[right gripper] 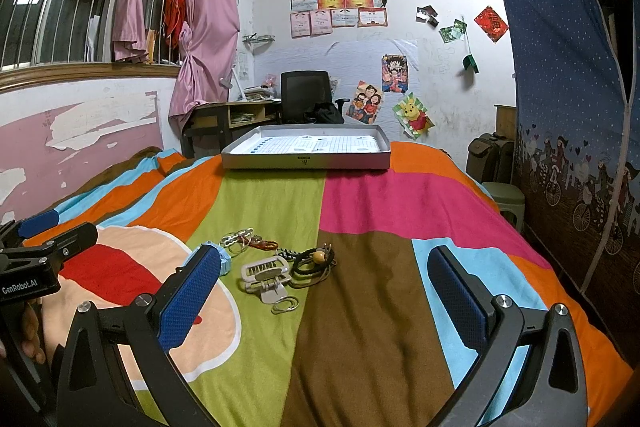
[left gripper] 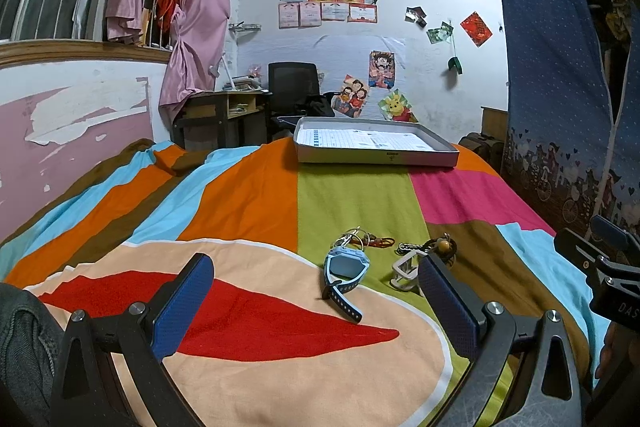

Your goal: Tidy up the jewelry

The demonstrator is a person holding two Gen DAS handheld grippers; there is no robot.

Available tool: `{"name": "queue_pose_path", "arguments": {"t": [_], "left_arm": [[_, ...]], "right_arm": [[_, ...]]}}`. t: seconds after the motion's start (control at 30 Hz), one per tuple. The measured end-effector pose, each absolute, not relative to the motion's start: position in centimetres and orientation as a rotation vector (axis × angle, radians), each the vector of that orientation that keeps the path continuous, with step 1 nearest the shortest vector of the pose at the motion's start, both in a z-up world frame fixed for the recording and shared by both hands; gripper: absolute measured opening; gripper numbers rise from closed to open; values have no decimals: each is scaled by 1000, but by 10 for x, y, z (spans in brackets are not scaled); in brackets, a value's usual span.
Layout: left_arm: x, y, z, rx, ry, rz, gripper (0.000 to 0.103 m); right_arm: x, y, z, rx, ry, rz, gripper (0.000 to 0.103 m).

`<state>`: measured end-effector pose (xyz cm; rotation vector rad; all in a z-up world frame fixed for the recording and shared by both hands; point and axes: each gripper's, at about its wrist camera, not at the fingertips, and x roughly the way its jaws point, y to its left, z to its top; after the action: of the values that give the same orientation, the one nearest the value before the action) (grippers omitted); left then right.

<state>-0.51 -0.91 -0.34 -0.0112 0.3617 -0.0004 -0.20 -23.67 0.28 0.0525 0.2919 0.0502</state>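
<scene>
A small heap of jewelry lies on the striped bedspread. A light-blue watch [left gripper: 347, 269] with a dark strap sits just ahead of my open left gripper [left gripper: 316, 291]. Beside it are a white hair clip [left gripper: 404, 270], silver rings on an orange cord [left gripper: 362, 239] and a black cord with a wooden bead [left gripper: 442, 247]. In the right wrist view the white hair clip [right gripper: 266, 273], the beaded black cord [right gripper: 316, 261], the rings [right gripper: 240, 239] and a loose wire loop [right gripper: 285, 304] lie left of centre, ahead of my open right gripper [right gripper: 324, 291]. A grey tray [right gripper: 308, 161] lined with printed paper rests at the far end of the bed.
The bed [right gripper: 380, 267] runs up to a desk [right gripper: 236, 115] and black office chair [right gripper: 306, 97] at the far wall. A blue fabric wardrobe [right gripper: 568, 107], a suitcase [right gripper: 490, 157] and a green stool [right gripper: 506, 201] stand along the right side. A window wall runs along the left.
</scene>
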Motion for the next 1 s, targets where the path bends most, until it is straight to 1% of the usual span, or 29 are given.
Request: {"name": "queue_pose_path", "arguments": {"t": [1.0], "left_arm": [[-3, -7, -2, -5, 360, 0, 103]], "right_arm": [[-1, -238, 4, 57, 293, 50, 102]]}}
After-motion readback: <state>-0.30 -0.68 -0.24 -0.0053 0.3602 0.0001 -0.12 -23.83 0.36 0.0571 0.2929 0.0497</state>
